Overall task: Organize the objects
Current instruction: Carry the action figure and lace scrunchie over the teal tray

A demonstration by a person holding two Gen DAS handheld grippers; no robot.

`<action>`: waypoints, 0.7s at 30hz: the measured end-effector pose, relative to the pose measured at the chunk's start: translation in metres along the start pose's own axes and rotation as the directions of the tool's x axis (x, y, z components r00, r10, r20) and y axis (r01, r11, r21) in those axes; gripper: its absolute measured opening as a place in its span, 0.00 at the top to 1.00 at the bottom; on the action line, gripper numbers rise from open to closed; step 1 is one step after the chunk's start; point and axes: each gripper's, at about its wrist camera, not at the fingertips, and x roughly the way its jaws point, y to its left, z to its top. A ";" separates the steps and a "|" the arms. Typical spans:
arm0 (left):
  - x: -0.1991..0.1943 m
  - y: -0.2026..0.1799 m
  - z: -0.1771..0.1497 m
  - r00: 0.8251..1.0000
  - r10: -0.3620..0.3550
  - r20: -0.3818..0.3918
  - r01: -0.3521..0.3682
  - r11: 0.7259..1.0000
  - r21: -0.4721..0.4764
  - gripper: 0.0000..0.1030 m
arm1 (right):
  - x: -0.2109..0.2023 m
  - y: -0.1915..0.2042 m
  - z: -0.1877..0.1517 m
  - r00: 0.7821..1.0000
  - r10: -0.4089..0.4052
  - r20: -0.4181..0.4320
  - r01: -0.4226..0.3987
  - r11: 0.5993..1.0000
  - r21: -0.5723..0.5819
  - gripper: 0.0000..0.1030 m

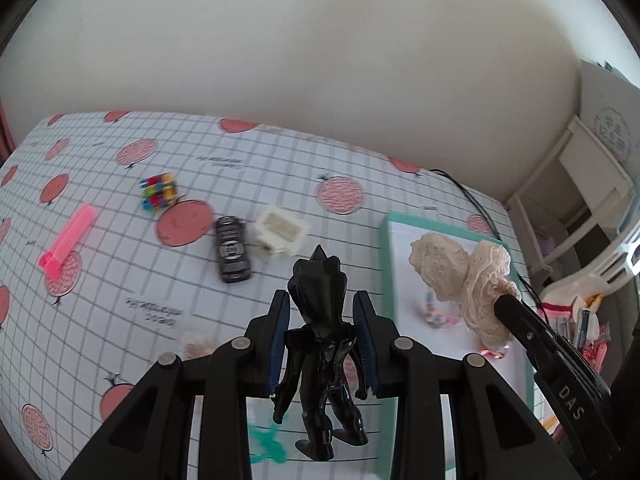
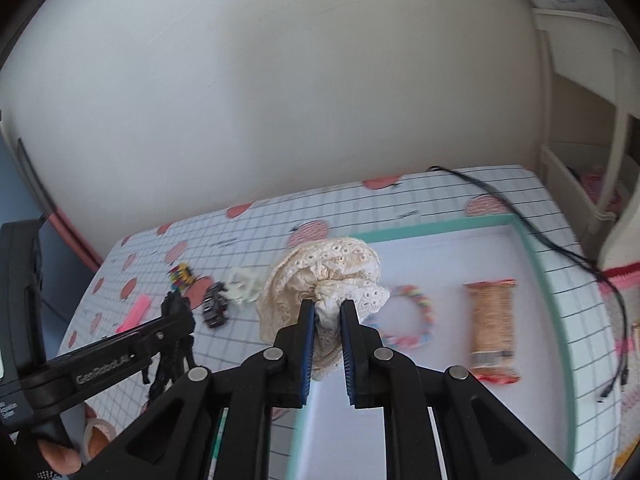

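On the far left of the tabletop [image 1: 120, 280], which is covered with a gridded cloth printed with red fruit, a pink clip [image 1: 68, 242] lies flat. To its right sits a small block of multicoloured bricks [image 1: 158, 191], then a dark toy car [image 1: 232, 250], with a cream plastic piece [image 1: 280, 230] just beside the car.

The left gripper [image 1: 322, 320] comes next — its jaws are clamped on a glossy black figure [image 1: 320, 344], gripping it at the torso, with the head pointing away from the camera and the legs hanging toward it. The figure is held above the cloth, near the left edge of a shallow tray with a mint-green rim [image 1: 386, 264].

Further right, the right gripper [image 2: 326, 320] has its jaws closed on a bunch of cream lace fabric [image 2: 320, 276], pinching a gathered fold so that the rest puffs out beyond the tips. The fabric hangs over the left part of the tray [image 2: 552, 304]. On the tray's white floor lie a pastel bead bracelet [image 2: 420, 320] and, to its right, a wrapped snack bar [image 2: 494, 328], the two apart from each other.

A black cable [image 2: 520, 220] trails across the cloth past the tray's far right corner, and a white shelf unit [image 2: 580, 120] stands at the right edge.
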 end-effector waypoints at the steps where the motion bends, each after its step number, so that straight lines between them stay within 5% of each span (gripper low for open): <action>1: 0.000 -0.008 0.001 1.000 -0.009 0.002 0.009 1.000 0.010 0.67 | -0.002 -0.008 0.000 1.000 -0.007 0.010 0.006 1.000 0.014 0.87; 21: 0.023 -0.107 0.000 0.993 -0.119 -0.010 0.119 0.980 0.157 0.67 | -0.023 -0.075 0.007 0.988 -0.099 0.115 0.088 0.991 0.101 0.87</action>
